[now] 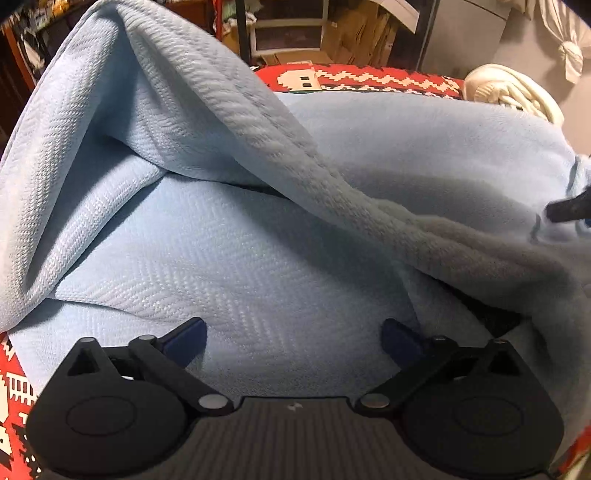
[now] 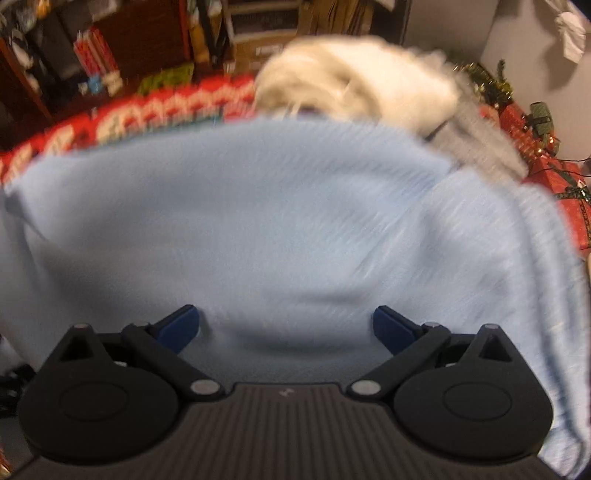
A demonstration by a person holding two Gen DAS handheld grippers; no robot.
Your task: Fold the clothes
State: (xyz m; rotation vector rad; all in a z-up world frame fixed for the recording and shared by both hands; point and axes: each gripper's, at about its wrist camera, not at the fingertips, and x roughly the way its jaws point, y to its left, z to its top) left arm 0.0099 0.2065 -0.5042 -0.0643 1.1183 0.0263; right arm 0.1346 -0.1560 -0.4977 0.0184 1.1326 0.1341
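Observation:
A light blue knit garment covers most of the left wrist view, its ribbed inner side up and a thick fold rising over it from upper left to right. My left gripper hovers just above the cloth, jaws wide open, nothing between the blue pads. In the right wrist view the same blue garment lies spread and blurred. My right gripper is open over it, blue pads apart and gripping nothing. A dark fingertip of the other gripper shows at the right edge of the left wrist view.
The garment rests on a red and white patterned cloth over the work surface. A cream knitted item lies behind the blue garment. Shelves, boxes and a grey wall stand beyond; festive decorations sit at the far right.

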